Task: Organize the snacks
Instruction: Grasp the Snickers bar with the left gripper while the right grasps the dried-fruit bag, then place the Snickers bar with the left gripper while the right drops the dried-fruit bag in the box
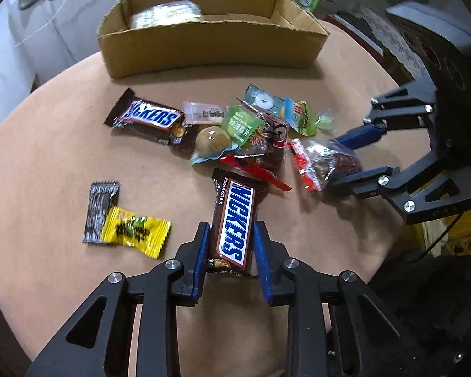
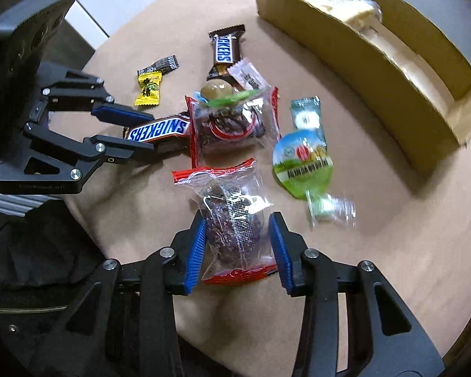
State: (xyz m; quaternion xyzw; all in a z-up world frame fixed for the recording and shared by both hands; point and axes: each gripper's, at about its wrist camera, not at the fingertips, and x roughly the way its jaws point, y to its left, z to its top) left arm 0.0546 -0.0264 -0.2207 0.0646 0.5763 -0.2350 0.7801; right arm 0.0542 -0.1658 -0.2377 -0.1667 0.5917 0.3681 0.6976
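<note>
My left gripper point(image 1: 230, 229) is shut on a Snickers bar point(image 1: 232, 220), its blue pads pressed on both long sides; the bar lies on the round tan table point(image 1: 47, 144). In the right wrist view the left gripper point(image 2: 147, 132) holds that same bar point(image 2: 158, 130). My right gripper point(image 2: 238, 220) is closed around a clear red-edged packet of dark snacks point(image 2: 232, 216), also seen in the left wrist view point(image 1: 326, 161). A cardboard box point(image 1: 204, 47) with a pale wrapped packet point(image 1: 166, 12) inside stands at the far side.
A loose pile sits mid-table: a second Snickers point(image 1: 147, 116), a round brown sweet point(image 1: 212, 139), a second red-edged packet point(image 2: 232, 122), a green jelly cup point(image 2: 303, 160), a yellow candy point(image 1: 135, 231), a dark grey wrapper point(image 1: 99, 210). The table edge curves close on both sides.
</note>
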